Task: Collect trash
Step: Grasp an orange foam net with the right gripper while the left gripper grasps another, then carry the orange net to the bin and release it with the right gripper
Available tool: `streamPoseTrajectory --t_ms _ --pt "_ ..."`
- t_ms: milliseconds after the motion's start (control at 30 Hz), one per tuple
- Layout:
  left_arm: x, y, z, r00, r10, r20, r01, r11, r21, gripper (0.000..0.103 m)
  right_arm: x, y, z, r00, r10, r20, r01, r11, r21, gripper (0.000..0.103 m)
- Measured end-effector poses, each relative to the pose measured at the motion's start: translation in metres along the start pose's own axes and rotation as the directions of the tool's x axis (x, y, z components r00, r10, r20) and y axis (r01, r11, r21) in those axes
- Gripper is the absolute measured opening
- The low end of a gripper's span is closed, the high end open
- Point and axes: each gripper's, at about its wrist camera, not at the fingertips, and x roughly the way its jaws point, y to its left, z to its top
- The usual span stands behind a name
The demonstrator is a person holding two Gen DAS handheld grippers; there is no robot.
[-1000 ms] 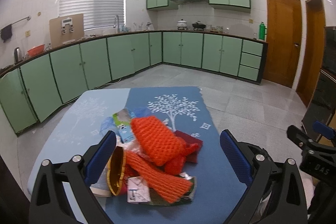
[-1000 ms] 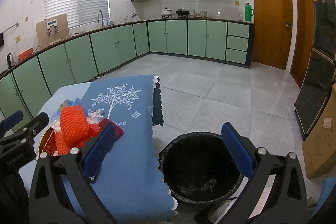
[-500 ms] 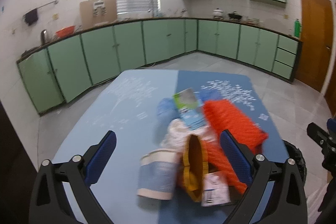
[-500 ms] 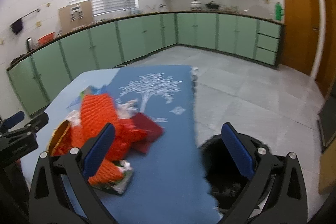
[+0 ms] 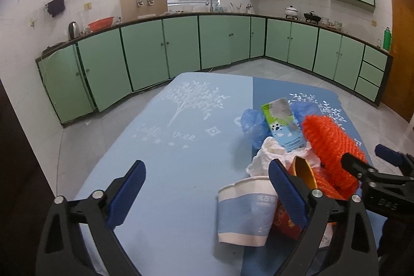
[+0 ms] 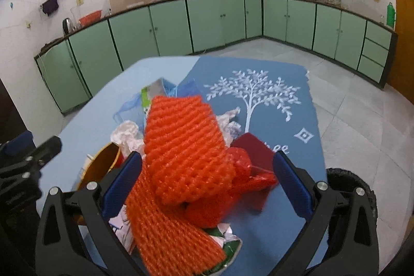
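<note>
A trash pile lies on the blue-clothed table (image 5: 168,146). It holds an orange foam net (image 6: 181,146), a crushed paper cup (image 5: 243,214), a gold-lined wrapper (image 5: 305,172), a green and blue carton (image 5: 283,123), a blue plastic bag (image 5: 252,126), white tissue (image 5: 269,154) and a dark red packet (image 6: 253,149). My left gripper (image 5: 207,188) is open at the pile's left side, its right finger just over the cup's edge. My right gripper (image 6: 207,170) hangs over the pile; its jaws are closing, with the orange net between them and the pads clear of it.
A black-lined bin (image 6: 346,183) stands on the floor off the table's right edge. Green cabinets (image 5: 145,56) line the far walls. The left half of the cloth is bare of trash.
Both views have swung left and dipped toward the table. The right gripper has come from beside the bin to over the pile. In the left view the pile has slid from centre to the right.
</note>
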Motion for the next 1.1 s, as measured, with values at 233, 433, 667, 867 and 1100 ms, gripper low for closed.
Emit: streamPoseTrajectory --t_ms 233,433,667,867,1100 --pt "0.004 -0.001 0.0 1.0 -0.012 -0.013 0.012 1.0 -0.008 0.094 0.012 0.001 -0.007 0.99 0.116 -0.074 -0.116 0.993 -0.002 0.054" --pt "-0.002 -0.012 0.002 0.999 -0.037 0.001 0.037 0.999 0.01 0.094 -0.002 -0.005 -0.003 0.984 0.178 -0.016 -0.178 0.984 -0.006 0.024" --pt "-0.012 -0.029 0.003 0.997 -0.08 0.018 0.079 0.996 0.032 0.094 -0.035 -0.02 0.004 0.973 0.217 0.081 -0.219 0.976 0.014 0.021" --pt "-0.015 -0.046 -0.002 0.992 -0.124 0.025 0.122 0.991 0.054 0.089 -0.059 -0.041 0.002 0.975 0.181 0.127 -0.187 0.982 0.036 0.02" --pt "-0.006 -0.071 -0.016 0.988 -0.155 -0.016 0.156 0.982 0.111 0.067 -0.069 -0.062 -0.017 0.984 0.125 0.123 -0.134 0.989 0.068 0.02"
